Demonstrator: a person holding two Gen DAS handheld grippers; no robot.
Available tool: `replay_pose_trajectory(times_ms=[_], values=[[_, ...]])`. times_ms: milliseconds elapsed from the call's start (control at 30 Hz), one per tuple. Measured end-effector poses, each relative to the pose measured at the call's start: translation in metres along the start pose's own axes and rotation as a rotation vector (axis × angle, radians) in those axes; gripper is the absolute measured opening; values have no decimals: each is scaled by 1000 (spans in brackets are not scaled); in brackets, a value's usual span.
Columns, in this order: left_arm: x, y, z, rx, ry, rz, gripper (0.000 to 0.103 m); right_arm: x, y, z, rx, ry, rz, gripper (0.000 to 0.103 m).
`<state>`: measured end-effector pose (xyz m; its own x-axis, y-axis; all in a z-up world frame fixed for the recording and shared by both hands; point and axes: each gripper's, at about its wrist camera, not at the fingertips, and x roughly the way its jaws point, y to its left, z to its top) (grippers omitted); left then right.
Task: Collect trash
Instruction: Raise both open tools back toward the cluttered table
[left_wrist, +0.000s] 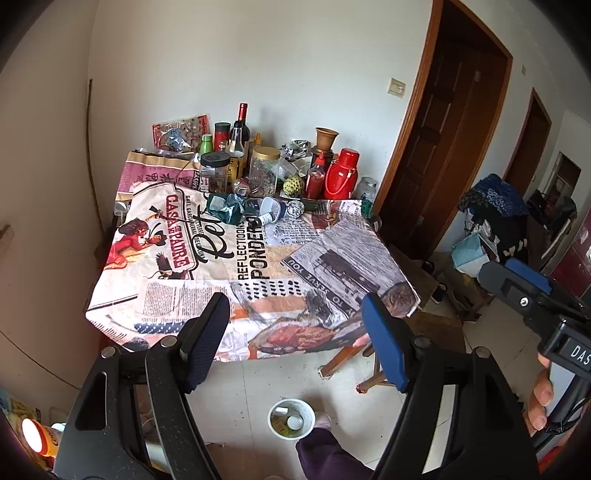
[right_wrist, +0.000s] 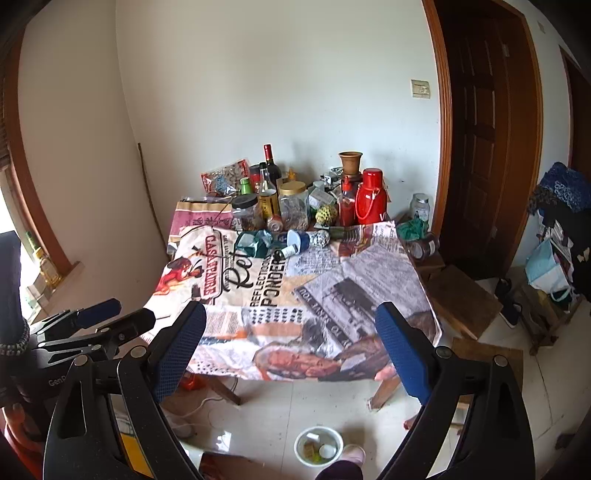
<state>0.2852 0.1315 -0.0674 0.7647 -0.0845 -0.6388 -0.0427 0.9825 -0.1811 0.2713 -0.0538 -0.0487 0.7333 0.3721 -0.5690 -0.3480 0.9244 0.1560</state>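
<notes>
On the table's newspaper-print cloth (left_wrist: 173, 295), near its far side, lie a crumpled green wrapper (left_wrist: 225, 206) (right_wrist: 255, 240), a tipped blue and white cup (left_wrist: 271, 210) (right_wrist: 297, 240) and a foil ball (left_wrist: 295, 209) (right_wrist: 319, 238). A small white bin (left_wrist: 274, 412) (right_wrist: 301, 439) with scraps inside stands on the floor below the near edge. My left gripper (left_wrist: 295, 317) (right_wrist: 129, 313) hangs open above the near edge with nothing between its fingers. My right gripper (right_wrist: 291, 321) (left_wrist: 513, 275) is beside it, also open and holding nothing.
Jars, bottles, a red thermos (left_wrist: 341, 173) and a sauce bottle crowd the table's back edge by the wall. A wooden stool (right_wrist: 461, 295) and a dark door (right_wrist: 491, 129) are to the right, with piled clothes (right_wrist: 561, 229) beyond. A person's foot (right_wrist: 351, 456) is by the bin.
</notes>
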Motion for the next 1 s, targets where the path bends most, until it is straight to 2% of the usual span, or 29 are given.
replay_pose_trajectory(times_ms=[300,567,767,1000], values=[[66,-10,64,-37,-16,39,73,52,-33,59,-41,-9,38,92],[125,-20,115,-87,-22,123,73,103,-63,103,-101,17,89,92],[157,-3,131,-175,11,151,73,142,-72,119,-126,77,126,92],[193,37,150,-186,51,167,73,190,-63,130,-81,134,122,92]])
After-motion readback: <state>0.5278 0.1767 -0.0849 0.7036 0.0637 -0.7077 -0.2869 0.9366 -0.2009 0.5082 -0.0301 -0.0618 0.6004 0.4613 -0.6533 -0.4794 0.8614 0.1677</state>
